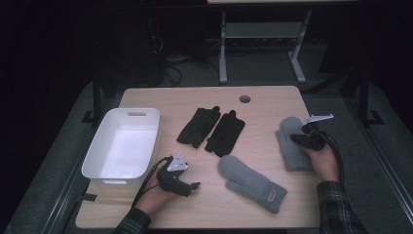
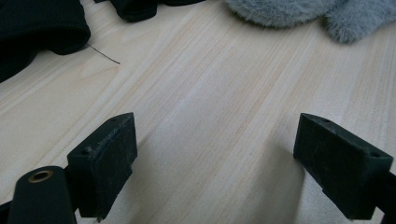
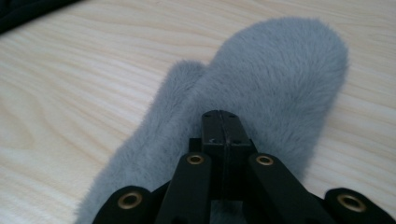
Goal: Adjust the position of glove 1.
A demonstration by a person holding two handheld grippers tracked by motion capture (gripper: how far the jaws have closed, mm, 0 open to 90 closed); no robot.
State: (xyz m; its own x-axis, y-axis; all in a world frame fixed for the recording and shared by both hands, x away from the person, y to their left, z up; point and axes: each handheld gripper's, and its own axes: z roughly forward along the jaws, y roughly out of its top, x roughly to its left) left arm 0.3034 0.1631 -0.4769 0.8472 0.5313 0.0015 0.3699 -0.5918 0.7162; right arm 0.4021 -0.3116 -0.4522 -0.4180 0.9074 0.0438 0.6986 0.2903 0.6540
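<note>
A grey fluffy mitten [image 1: 293, 158] [image 3: 280, 70] lies at the right side of the wooden table [image 1: 263, 102]. My right gripper [image 1: 295, 138] [image 3: 224, 116] rests on it from above, jaws together and tips sunk into the fur, pinching it. A second grey mitten [image 1: 251, 183] [image 2: 280, 9] with a small tag lies at the front middle. Two black gloves [image 1: 197, 126] [image 1: 225, 132] lie side by side at the centre. My left gripper [image 1: 193, 186] [image 2: 215, 158] sits low at the front left, open over bare wood, with nothing between its jaws.
A white plastic tub [image 1: 100, 141] stands on the table's left edge, close to my left hand. A round cable hole [image 1: 245, 99] sits near the far edge. Beyond the table stands a metal desk frame [image 1: 223, 48] on dark floor.
</note>
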